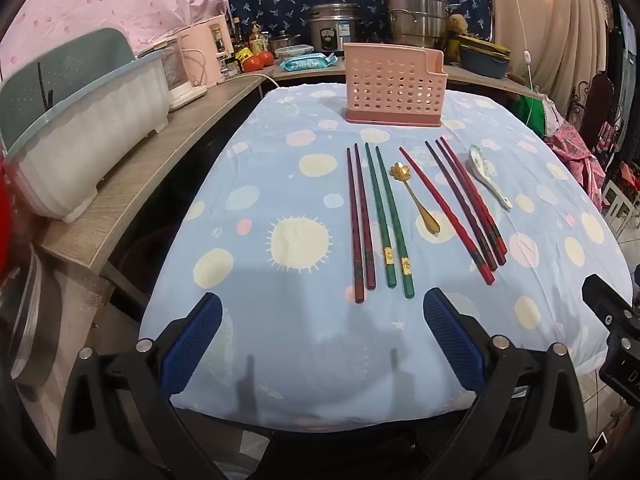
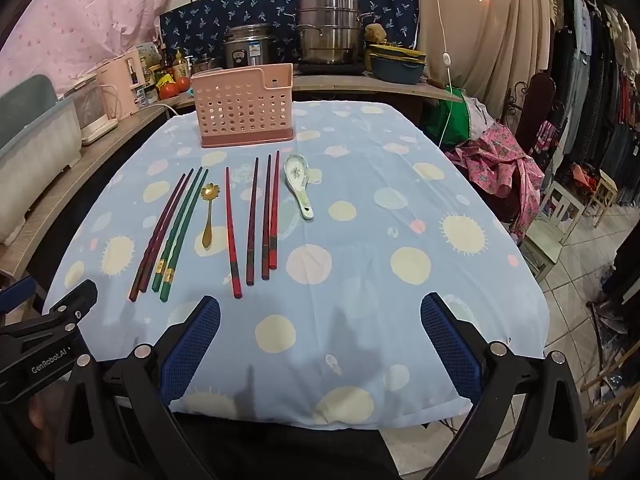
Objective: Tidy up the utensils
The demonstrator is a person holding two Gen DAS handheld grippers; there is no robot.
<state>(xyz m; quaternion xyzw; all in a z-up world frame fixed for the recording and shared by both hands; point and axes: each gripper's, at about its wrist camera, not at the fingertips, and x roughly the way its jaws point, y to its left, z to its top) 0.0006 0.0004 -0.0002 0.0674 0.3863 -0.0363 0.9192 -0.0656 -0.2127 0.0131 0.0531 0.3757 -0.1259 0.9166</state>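
chopsticks (image 1: 380, 220) lie packed mid-frame before basket (image 1: 394, 84); both claws (image 1: 322, 344) (image 2: 320, 344) wide open, empty. risk: pinching two neighbours together.

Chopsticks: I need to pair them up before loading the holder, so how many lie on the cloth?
8, none hidden: two dark red on the left, two green beside them, then four red and dark ones between gold spoon and white spoon.

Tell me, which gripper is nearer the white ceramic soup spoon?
Right. The white ceramic soup spoon lies ahead of the right gripper, slightly to its left; from the left gripper it sits far off to the right.
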